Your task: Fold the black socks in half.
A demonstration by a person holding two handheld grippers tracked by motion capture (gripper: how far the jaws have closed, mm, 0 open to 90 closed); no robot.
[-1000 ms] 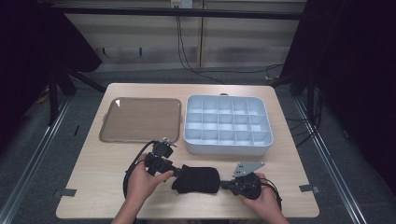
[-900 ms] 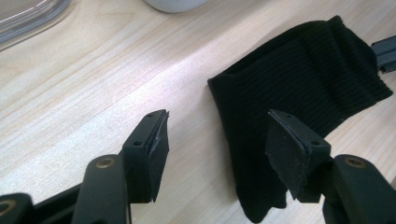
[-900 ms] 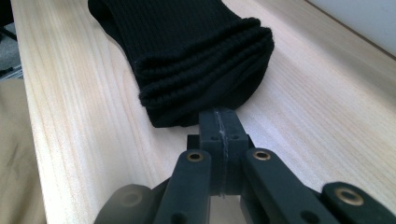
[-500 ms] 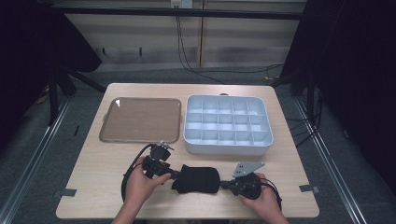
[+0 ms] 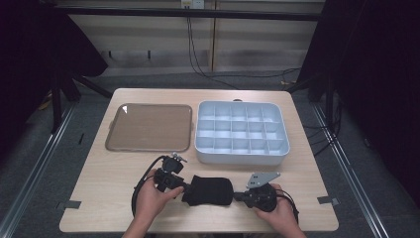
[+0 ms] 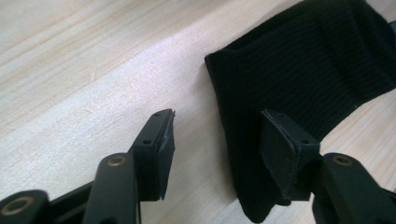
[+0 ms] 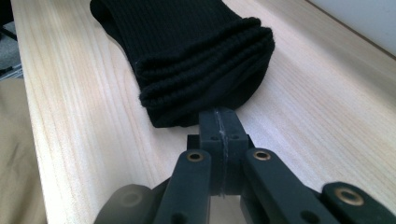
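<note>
1. Black knit sock (image 5: 208,190) lies flat on the wooden table (image 5: 297,148), near the front edge, between both grippers.
2. Left gripper (image 5: 184,189) at the sock's 9 o'clock end: jaws part-spread and just been closing; one pad (image 6: 285,149) over the sock's edge, the other over bare wood. No pinch yet.
3. Right gripper (image 5: 240,196) at its 3 o'clock end: jaws pressed together, tips at the ribbed cuff (image 7: 205,70); can't tell if fabric is caught.
4. Compartment tray (image 5: 241,133) at the sock's 1 o'clock, flat tray (image 5: 149,127) at 11.

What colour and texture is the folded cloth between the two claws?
Black, with a fine ribbed knit. The folded cloth shows it best in the right gripper view.
</note>
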